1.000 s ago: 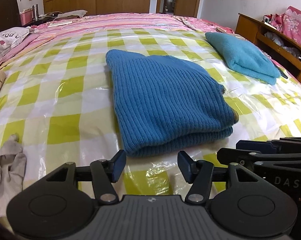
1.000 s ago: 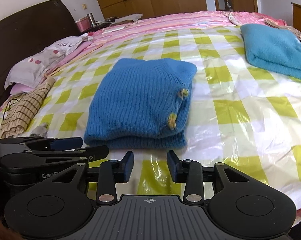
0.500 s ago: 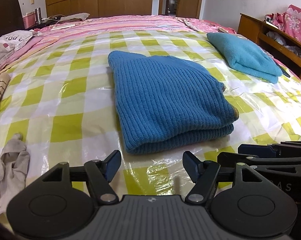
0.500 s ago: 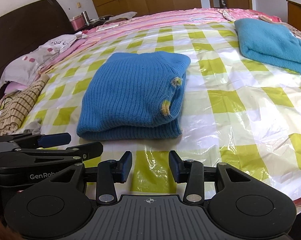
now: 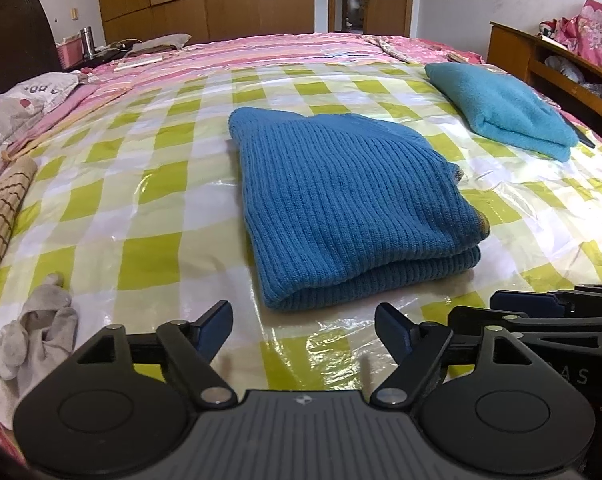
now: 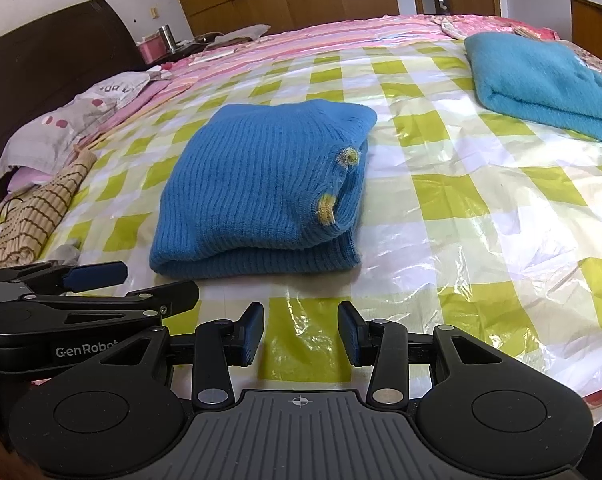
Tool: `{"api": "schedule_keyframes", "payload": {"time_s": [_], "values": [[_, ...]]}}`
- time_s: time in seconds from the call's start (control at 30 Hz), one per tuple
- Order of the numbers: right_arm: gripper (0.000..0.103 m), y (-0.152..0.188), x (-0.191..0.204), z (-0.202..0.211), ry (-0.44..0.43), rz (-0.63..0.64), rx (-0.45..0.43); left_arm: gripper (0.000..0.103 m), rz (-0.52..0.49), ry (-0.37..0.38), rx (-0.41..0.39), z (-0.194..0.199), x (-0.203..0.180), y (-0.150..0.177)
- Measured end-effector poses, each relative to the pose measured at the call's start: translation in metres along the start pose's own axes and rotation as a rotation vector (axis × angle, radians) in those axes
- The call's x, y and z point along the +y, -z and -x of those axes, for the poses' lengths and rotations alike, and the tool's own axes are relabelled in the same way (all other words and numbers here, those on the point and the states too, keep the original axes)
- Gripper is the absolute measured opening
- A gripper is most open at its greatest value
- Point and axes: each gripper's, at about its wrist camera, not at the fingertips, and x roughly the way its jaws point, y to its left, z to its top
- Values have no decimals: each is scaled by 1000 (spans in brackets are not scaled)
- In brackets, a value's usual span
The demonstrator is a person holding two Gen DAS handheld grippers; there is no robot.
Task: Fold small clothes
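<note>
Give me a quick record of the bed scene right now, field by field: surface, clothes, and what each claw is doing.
surface: bed with checked plastic sheet
main garment: blue knit sweater, folded, lying flat at centre
second garment: teal sweater, folded, far right, apart from the first
other cloth: grey rag near left edge; striped cloth at left
left claw: open, jaws just been widening, nothing between them
right claw: open, empty, short of the blue knit sweater

Each hand-held gripper (image 5: 304, 330) (image 6: 299, 334) is matte black plastic with round side discs, a ribbed grey centre plate, silver pivot screws, dark blue pads (image 5: 215, 328) and white lettering.
</note>
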Motion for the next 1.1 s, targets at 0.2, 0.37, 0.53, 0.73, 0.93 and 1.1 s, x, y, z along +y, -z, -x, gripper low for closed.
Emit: {"api": "schedule_keyframes", "payload": {"time_s": [0.2,0.37,0.53,0.73,0.93,1.1], "values": [[41,1,-2,1,-3,-11,-5,89,0,-17,0,0,0,0],[41,2,-3,2,-3,-17,-12,90,5,-16,6,0,0,1],[41,3,-4,2,0,-23,-11,90,4,-12,17,-1,-1,3],[41,5,-5,3,4,-30,-10,90,1,-11,26,-2,-3,4],[41,8,-6,4,11,-32,-11,90,-5,-13,33,-1,-5,6],[41,10,-7,4,14,-37,-9,90,-5,-14,35,-2,-6,6]]}}
